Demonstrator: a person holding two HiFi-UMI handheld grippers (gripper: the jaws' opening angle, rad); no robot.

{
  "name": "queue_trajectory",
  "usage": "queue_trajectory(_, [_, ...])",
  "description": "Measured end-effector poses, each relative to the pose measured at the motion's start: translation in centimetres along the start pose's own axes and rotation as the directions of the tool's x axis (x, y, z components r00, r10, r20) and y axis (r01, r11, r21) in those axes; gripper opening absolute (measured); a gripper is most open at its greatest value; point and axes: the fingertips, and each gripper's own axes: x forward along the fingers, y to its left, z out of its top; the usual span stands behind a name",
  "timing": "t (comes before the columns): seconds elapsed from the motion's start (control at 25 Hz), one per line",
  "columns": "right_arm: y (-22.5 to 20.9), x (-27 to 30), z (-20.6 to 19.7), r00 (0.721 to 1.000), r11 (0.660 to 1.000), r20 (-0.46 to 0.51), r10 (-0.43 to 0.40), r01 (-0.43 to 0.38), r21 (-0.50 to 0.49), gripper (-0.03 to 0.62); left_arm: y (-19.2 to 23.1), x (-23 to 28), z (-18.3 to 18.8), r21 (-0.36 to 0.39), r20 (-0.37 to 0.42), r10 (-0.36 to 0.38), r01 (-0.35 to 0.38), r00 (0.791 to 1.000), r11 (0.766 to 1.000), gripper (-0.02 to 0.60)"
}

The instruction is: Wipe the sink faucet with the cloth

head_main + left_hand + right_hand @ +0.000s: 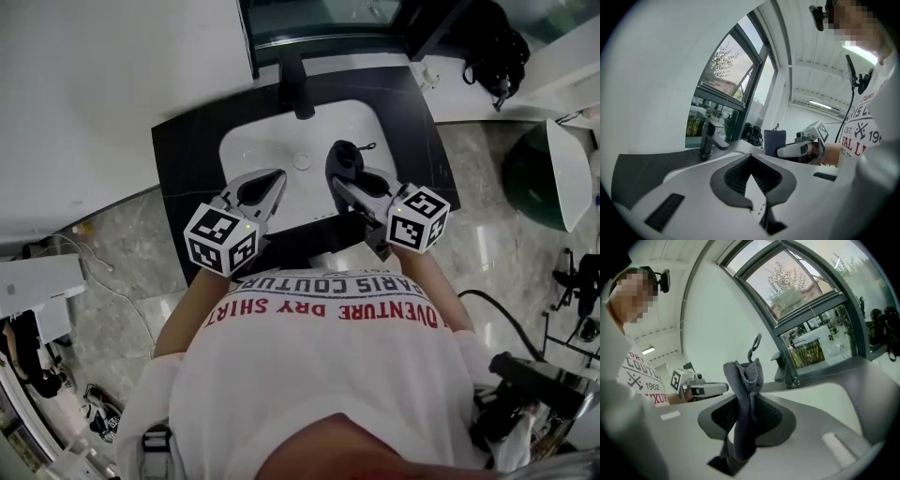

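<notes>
Rising out of the right gripper's (339, 161) jaws, the dark grey cloth (742, 380) is pinched along its length between the two pads. A bunched end and a thin loop stand past the tips, probably so that a soft free wad meets the metal first. The jaws are clenched on the cloth, which hangs over the white sink basin (253, 141) and not on anything. The faucet (784, 367), a dark squared spout, stands ahead of these jaws and a little to their right, well apart from the cloth, so no wiping contact has been made and the approach looks to be the step in hand. The left gripper (277, 176) is held just beside the right one, its jaws pressed together with nothing between them. The faucet lies ahead of them and off to their left. It seems parked there to stay clear, since one cloth-bearing tool can do the job. Around the basin runs the dark surface (187, 173), and beyond the faucet, past both sets of jaws, is a window (806, 310).
</notes>
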Motion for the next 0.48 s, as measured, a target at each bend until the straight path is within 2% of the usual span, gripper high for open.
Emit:
queue_trajectory(0.12, [4.2,-2.6,-2.1,1.000,0.999,-0.029,0.008,-0.009,-0.040,0.075,-3.0,-3.2,-0.3,0.022,0.032,0.005,-0.006,0.999,1.000,0.000])
queue_trajectory(0.24, [9.9,-6.1,-4.7,0.999,0.995,-0.033,0.033,-0.036,-0.088,0.075,-7.6,-6.9,-2.4,0.052,0.045,0.010,-0.012,0.999,0.999,0.000])
queue_trajectory(0.36, [15.6,-11.6,-8.4,0.999,0.991,-0.045,-0.003,-0.003,-0.131,0.075,-14.2,-10.7,-5.2,0.081,0.044,0.004,-0.007,0.999,0.997,0.000])
queue_trajectory(0.48, [21.5,-17.9,-12.9,1.000,0.991,-0.007,-0.019,0.018,-0.135,0.075,-22.3,-15.0,-8.5,0.094,0.037,-0.028,0.025,0.999,0.995,0.000])
